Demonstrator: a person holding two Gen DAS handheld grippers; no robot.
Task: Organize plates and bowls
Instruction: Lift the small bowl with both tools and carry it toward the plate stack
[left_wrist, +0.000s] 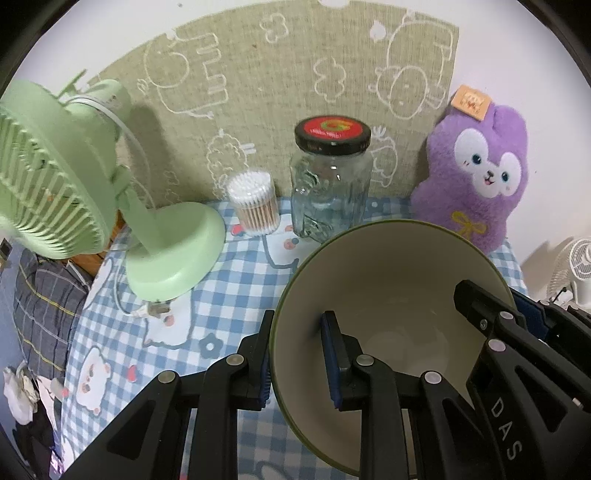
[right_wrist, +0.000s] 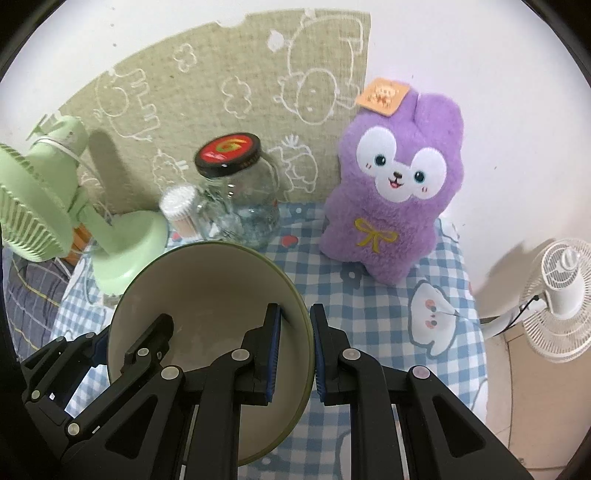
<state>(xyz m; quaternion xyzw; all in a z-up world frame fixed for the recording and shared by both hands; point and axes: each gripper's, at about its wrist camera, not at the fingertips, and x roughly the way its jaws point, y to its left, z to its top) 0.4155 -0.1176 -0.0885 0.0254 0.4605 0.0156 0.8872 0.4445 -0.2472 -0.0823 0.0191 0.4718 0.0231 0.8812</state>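
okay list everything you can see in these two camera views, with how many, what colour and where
Round bowl: one, cream inside, green outside, held over the table.
Clear glass jar: one, black and red lid, at the back.
Cotton swab tub: one, white tips, left of the jar.
Green desk fan: one, left side.
Purple plush rabbit: one, right, against the wall.
Blue checked tablecloth: one.
White fan: one, far right.
Left gripper: black, clamped on the bowl's left rim.
Right gripper: black, clamped on the right rim.

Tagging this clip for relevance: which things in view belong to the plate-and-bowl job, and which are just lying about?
Job: bowl, its rim gripped on opposite sides by left gripper and right gripper.

Lying about: green fan, cotton swabs, glass jar, purple plush, white fan, checked cloth.
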